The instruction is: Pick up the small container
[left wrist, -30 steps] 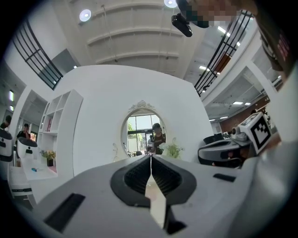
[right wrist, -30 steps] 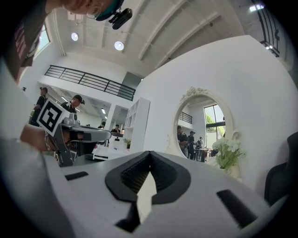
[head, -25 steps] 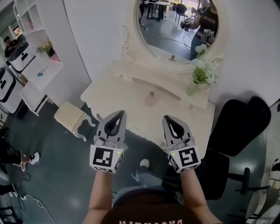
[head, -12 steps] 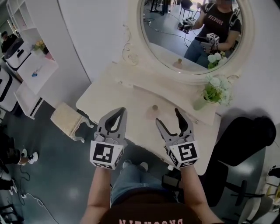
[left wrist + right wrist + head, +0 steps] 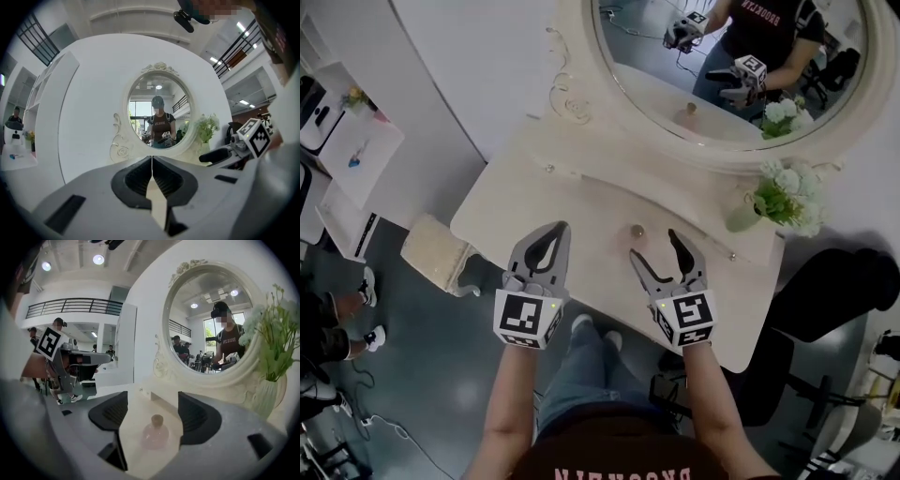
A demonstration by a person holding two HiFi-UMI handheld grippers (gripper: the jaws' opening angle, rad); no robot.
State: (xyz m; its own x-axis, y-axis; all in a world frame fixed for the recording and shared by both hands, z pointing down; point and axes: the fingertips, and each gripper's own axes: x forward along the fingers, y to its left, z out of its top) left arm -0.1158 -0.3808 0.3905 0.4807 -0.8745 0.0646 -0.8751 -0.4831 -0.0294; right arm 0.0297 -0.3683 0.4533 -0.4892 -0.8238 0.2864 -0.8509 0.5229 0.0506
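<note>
The small container [image 5: 635, 234] is a pale pink bottle with a round stopper, standing upright on the cream dressing table [image 5: 544, 197]. My right gripper [image 5: 654, 246] hovers over the table just short of it, and its jaws are opening, with nothing pressed between the pads. In the right gripper view the container [image 5: 155, 432] shows in the gap between the jaws of the right gripper [image 5: 153, 402], a little ahead of the tips. My left gripper [image 5: 560, 230] is shut and empty over the table's front left part; in its own view the left gripper [image 5: 152, 158] has its jaws meeting.
An oval mirror [image 5: 722, 66] stands behind the table. A vase of white flowers [image 5: 780, 199] is at the table's back right, seen also as the vase [image 5: 269, 380] in the right gripper view. A cream stool [image 5: 436, 253] is left of the table, a black chair [image 5: 853, 291] right.
The right gripper went from shut to open. Both grippers moved forward over the table, and the right one now sits close to the bottle.
</note>
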